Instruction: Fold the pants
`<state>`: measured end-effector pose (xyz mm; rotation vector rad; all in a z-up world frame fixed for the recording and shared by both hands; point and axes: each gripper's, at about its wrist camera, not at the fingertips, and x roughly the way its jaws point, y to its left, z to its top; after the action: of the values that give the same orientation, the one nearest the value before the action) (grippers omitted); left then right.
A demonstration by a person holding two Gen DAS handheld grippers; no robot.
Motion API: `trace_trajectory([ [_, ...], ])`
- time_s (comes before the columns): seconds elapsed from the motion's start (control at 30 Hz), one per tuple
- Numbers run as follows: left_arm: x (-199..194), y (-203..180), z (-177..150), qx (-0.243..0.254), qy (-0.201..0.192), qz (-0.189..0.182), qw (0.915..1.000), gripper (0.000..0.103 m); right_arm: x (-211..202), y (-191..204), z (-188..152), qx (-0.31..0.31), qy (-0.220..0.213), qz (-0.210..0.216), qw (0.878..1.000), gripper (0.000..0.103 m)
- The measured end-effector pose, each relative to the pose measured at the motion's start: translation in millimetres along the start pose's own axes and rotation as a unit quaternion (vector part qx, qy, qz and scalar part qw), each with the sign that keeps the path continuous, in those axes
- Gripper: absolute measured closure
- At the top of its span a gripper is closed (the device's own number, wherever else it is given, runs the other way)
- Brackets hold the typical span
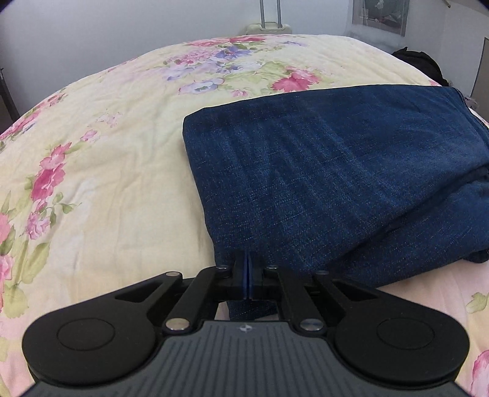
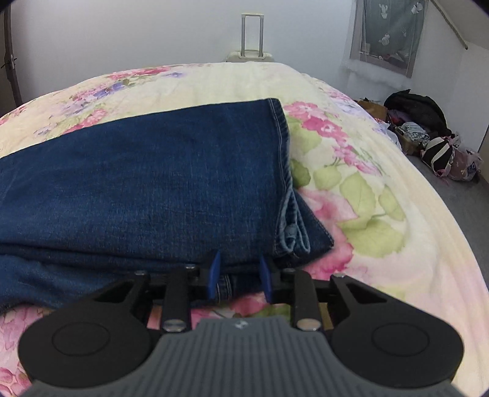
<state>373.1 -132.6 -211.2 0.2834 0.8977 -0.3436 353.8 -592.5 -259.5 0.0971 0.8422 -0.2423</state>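
Left wrist view: folded pants [image 1: 321, 171] are lying on the floral bed [image 1: 116, 171], a suitcase [image 1: 269, 27] standing behind. Left gripper [image 1: 248, 274] fingers are pinching shut on the pants' near corner.

Right wrist view: bags [image 2: 428, 134] are sitting on the floor. Right gripper [image 2: 238, 278] fingers are standing apart, straddling the pants' [image 2: 146, 177] near edge without pressing.

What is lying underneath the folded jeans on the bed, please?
The jeans rest directly on a floral quilt, which shows all round them. Whatever lies beneath the quilt is covered. The near edge is stacked denim layers; nothing else shows between them.
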Motion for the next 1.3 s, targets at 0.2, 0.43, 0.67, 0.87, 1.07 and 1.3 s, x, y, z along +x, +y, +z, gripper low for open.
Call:
trace_trajectory([
  [0.2, -21, -7, -11, 0.029, 0.022, 0.006, 0.9993, 0.098, -13, -13, -10, 0.037, 0.022, 0.007, 0.999, 0.081],
  [0.43, -58, -6, 1, 0.010, -0.009, -0.003, 0.9999, 0.095, -65, -35, -20, 0.115, -0.010, 0.038, 0.993, 0.058],
  [0.67, -62, -38, 54, 0.005, -0.064, -0.036, 0.9973, 0.095, -67, -77, -22, 0.317, -0.024, 0.136, 0.938, 0.028],
  [0.87, -32, -89, 88, 0.037, -0.072, -0.080, 0.9936, 0.095, -15, -100, -19, 0.417, -0.011, 0.170, 0.893, 0.028],
  [1.07, 12, -114, 101, 0.053, -0.062, -0.112, 0.9904, 0.095, 26, -111, -13, 0.440, -0.012, 0.191, 0.878, 0.031],
  [1.3, 50, -124, 114, 0.078, -0.059, -0.121, 0.9879, 0.095, 53, -126, -17, 0.446, -0.032, 0.210, 0.870, 0.070],
])
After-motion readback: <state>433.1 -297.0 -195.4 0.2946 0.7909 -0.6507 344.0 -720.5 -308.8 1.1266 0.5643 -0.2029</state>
